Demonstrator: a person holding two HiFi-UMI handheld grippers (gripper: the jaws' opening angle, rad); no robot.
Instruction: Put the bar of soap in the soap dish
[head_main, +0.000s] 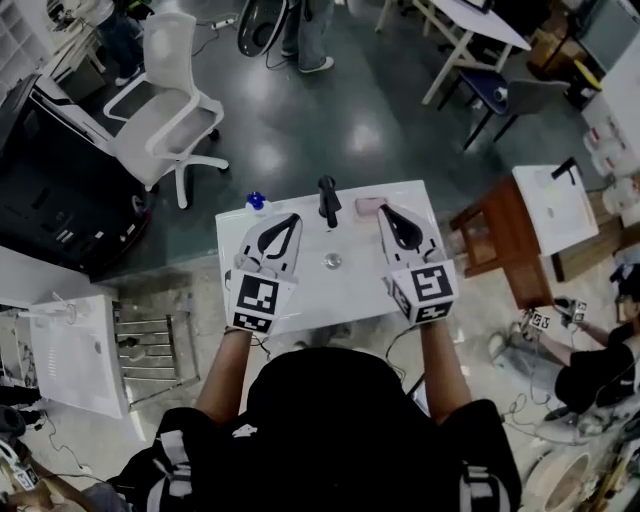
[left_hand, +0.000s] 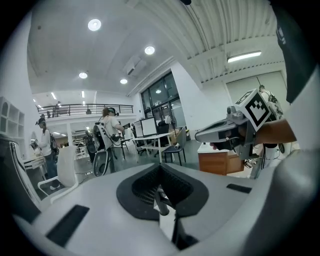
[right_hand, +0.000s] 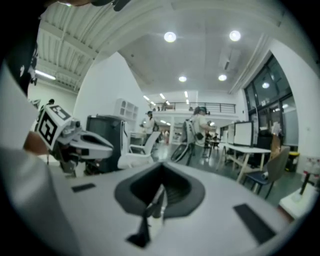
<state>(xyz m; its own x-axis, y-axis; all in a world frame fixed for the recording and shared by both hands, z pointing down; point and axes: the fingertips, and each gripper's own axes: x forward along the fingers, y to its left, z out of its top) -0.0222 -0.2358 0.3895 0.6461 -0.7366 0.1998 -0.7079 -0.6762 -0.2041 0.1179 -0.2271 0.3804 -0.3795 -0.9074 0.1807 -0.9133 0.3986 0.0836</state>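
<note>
Left gripper (head_main: 292, 218) and right gripper (head_main: 386, 211) hung over the white counter (head_main: 330, 293), jaws closed tight, both empty. The pinkish bar of soap (head_main: 367, 207) sat at the far edge, three o'clock from the faucet (head_main: 328, 200); open floor (head_main: 330, 110) lay at twelve.

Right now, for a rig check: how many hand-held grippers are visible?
2, both above the white sink top: the left grey-and-black hand-held gripper and, to its right, the right hand-held gripper.
</note>
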